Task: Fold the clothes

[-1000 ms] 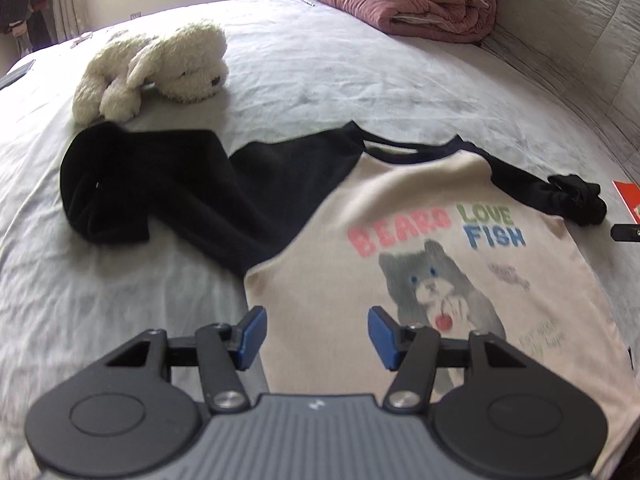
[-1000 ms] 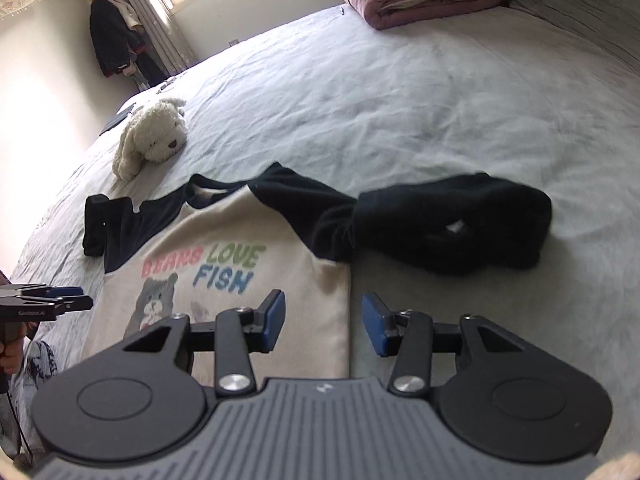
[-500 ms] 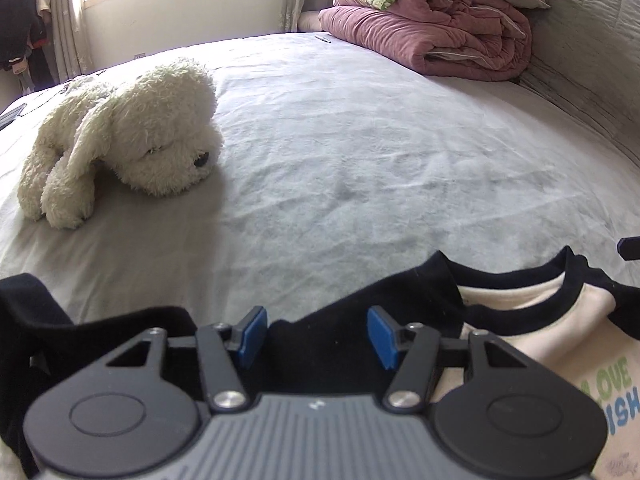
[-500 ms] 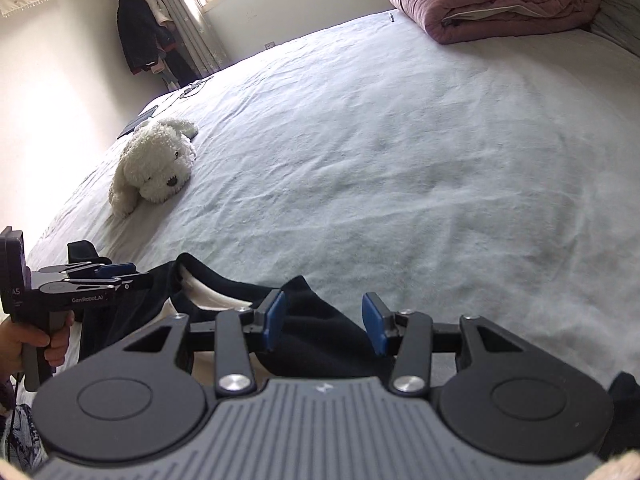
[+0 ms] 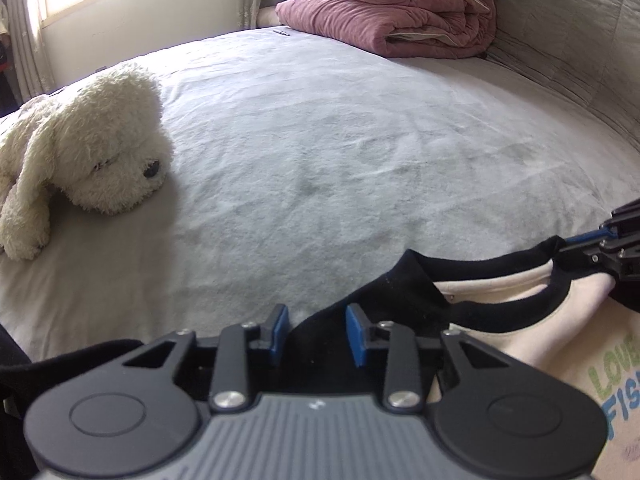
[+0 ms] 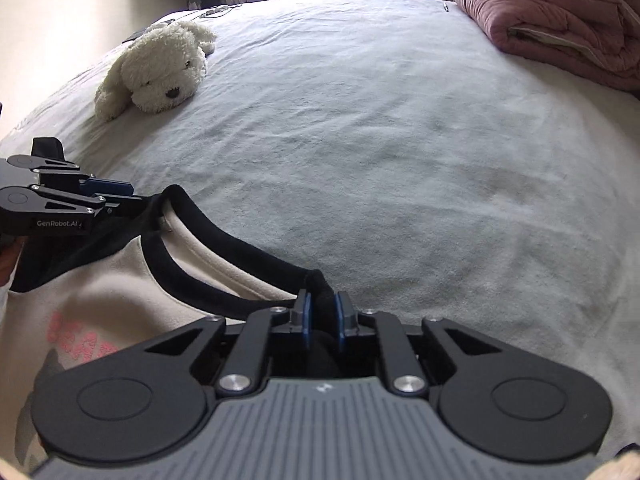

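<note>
A cream shirt (image 5: 520, 320) with black sleeves, a black collar and a printed front lies on the grey bed, with its neck end raised. My left gripper (image 5: 318, 332) has narrowed its blue pads onto the black shoulder fabric, which fills the gap between them. In the right wrist view, that left gripper (image 6: 136, 196) pinches the collar's left end. My right gripper (image 6: 320, 312) is shut tight on the black fabric at the other shoulder of the shirt (image 6: 100, 288). Seen from the left wrist view, the right gripper (image 5: 580, 244) holds that end up.
A white plush dog (image 5: 92, 152) (image 6: 160, 68) lies on the grey sheet (image 5: 360, 140) at the far left. Folded pink bedding (image 5: 400, 12) (image 6: 560, 20) is stacked at the far right by a quilted headboard (image 5: 580, 40). A wide stretch of bare sheet lies ahead.
Both grippers moved forward from the shirt's hem to its shoulders. Both were open; each has now closed onto black fabric beside the collar, which has risen off the bed.
</note>
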A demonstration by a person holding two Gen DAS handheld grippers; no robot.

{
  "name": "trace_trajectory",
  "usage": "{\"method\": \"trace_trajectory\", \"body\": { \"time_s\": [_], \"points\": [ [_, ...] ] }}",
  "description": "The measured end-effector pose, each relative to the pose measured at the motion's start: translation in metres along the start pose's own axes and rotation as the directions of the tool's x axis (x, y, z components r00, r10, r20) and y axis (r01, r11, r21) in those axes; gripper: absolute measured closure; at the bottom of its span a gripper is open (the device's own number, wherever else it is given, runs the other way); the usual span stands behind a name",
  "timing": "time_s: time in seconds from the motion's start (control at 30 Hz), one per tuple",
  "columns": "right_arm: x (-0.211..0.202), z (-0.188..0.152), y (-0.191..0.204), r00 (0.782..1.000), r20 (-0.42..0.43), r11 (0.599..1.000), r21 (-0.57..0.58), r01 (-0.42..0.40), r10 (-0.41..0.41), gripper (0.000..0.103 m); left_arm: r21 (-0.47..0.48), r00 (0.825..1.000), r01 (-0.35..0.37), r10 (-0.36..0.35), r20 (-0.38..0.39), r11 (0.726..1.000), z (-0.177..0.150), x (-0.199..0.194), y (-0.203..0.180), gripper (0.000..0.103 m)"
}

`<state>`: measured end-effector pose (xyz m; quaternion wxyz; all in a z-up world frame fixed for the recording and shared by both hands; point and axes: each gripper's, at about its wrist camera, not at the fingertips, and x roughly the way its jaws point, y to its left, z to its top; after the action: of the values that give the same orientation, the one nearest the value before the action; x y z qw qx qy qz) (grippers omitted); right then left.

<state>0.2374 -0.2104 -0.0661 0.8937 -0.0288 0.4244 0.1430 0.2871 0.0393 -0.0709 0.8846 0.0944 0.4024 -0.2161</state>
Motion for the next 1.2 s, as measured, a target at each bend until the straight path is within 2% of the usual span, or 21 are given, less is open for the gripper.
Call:
{"method": "trace_trajectory", "body": {
  "time_s": [0.03, 0.1, 0.17, 0.27, 0.33, 0.37, 0.47, 0.53, 0.6, 0.7, 0.77, 0.8, 0.83, 0.87, 0.93, 1.07, 1.2],
  "points": [
    [0.000, 0.002, 0.004, 0.999, 0.014, 0.999, -0.020, 0.035, -0.035, 0.091, 0.003, 1.000, 0.004, -0.004, -0.003, 1.000, 0.000, 0.000, -0.002, 0.100],
    [-0.002, 0.005, 0.013, 0.993, 0.060, 0.992, -0.062, 0.106, -0.103, 0.092, 0.011, 1.000, -0.016, 0.016, 0.005, 1.000, 0.000, -0.002, -0.008, 0.100],
    [-0.001, 0.011, 0.023, 0.979, 0.115, 0.978, -0.104, 0.178, -0.166, 0.093, 0.002, 0.997, -0.066, 0.066, 0.042, 0.998, -0.001, -0.007, -0.013, 0.100],
    [0.005, 0.025, 0.031, 0.962, 0.181, 0.965, -0.128, 0.227, -0.202, 0.093, -0.080, 0.976, -0.159, 0.168, 0.136, 0.984, -0.004, -0.017, -0.008, 0.100],
    [0.015, 0.034, 0.033, 0.962, 0.189, 0.969, -0.113, 0.220, -0.197, 0.093, -0.137, 0.957, -0.203, 0.226, 0.181, 0.970, -0.005, -0.020, -0.004, 0.100],
    [0.022, 0.037, 0.034, 0.962, 0.187, 0.969, -0.108, 0.221, -0.199, 0.093, -0.142, 0.953, -0.222, 0.246, 0.179, 0.965, -0.006, -0.017, -0.003, 0.100],
    [0.045, 0.037, 0.033, 0.966, 0.149, 0.972, -0.079, 0.223, -0.210, 0.093, -0.121, 0.944, -0.273, 0.290, 0.156, 0.954, -0.013, 0.001, -0.006, 0.100],
    [0.057, 0.033, 0.031, 0.966, 0.144, 0.972, -0.057, 0.226, -0.216, 0.092, -0.082, 0.931, -0.313, 0.322, 0.169, 0.946, -0.019, 0.010, -0.013, 0.100],
    [0.057, 0.030, 0.027, 0.963, 0.167, 0.976, -0.015, 0.217, -0.211, 0.088, -0.028, 0.912, -0.367, 0.366, 0.183, 0.930, -0.022, 0.015, -0.024, 0.100],
    [0.041, 0.031, 0.017, 0.968, 0.170, 0.982, 0.046, 0.182, -0.187, 0.081, 0.031, 0.893, -0.423, 0.410, 0.184, 0.906, -0.020, 0.015, -0.034, 0.100],
    [0.031, 0.031, 0.010, 0.970, 0.173, 0.984, 0.087, 0.157, -0.171, 0.058, 0.043, 0.888, -0.438, 0.424, 0.178, 0.898, -0.018, 0.011, -0.038, 0.095],
    [0.025, 0.031, 0.007, 0.971, 0.174, 0.984, 0.107, 0.145, -0.162, 0.057, 0.046, 0.886, -0.443, 0.429, 0.173, 0.895, -0.017, 0.008, -0.040, 0.092],
    [0.019, 0.031, 0.003, 0.972, 0.176, 0.983, 0.126, 0.134, -0.155, 0.057, 0.042, 0.886, -0.444, 0.431, 0.169, 0.895, -0.016, 0.004, -0.042, 0.083],
    [0.010, 0.029, -0.002, 0.973, 0.176, 0.982, 0.139, 0.129, -0.153, 0.057, 0.025, 0.888, -0.436, 0.426, 0.170, 0.899, -0.014, -0.001, -0.043, 0.067],
    [-0.010, 0.023, -0.014, 0.971, 0.174, 0.977, 0.163, 0.138, -0.166, 0.057, -0.020, 0.896, -0.410, 0.407, 0.179, 0.912, -0.012, -0.013, -0.048, 0.050],
    [-0.046, 0.001, -0.035, 0.968, 0.167, 0.967, 0.200, 0.155, -0.189, 0.057, -0.062, 0.918, -0.355, 0.360, 0.169, 0.933, -0.008, -0.029, -0.068, 0.049],
    [-0.070, -0.029, -0.044, 0.971, 0.153, 0.962, 0.230, 0.143, -0.181, 0.057, -0.109, 0.946, -0.261, 0.277, 0.170, 0.959, -0.012, -0.035, -0.101, 0.049]
  ]
}}
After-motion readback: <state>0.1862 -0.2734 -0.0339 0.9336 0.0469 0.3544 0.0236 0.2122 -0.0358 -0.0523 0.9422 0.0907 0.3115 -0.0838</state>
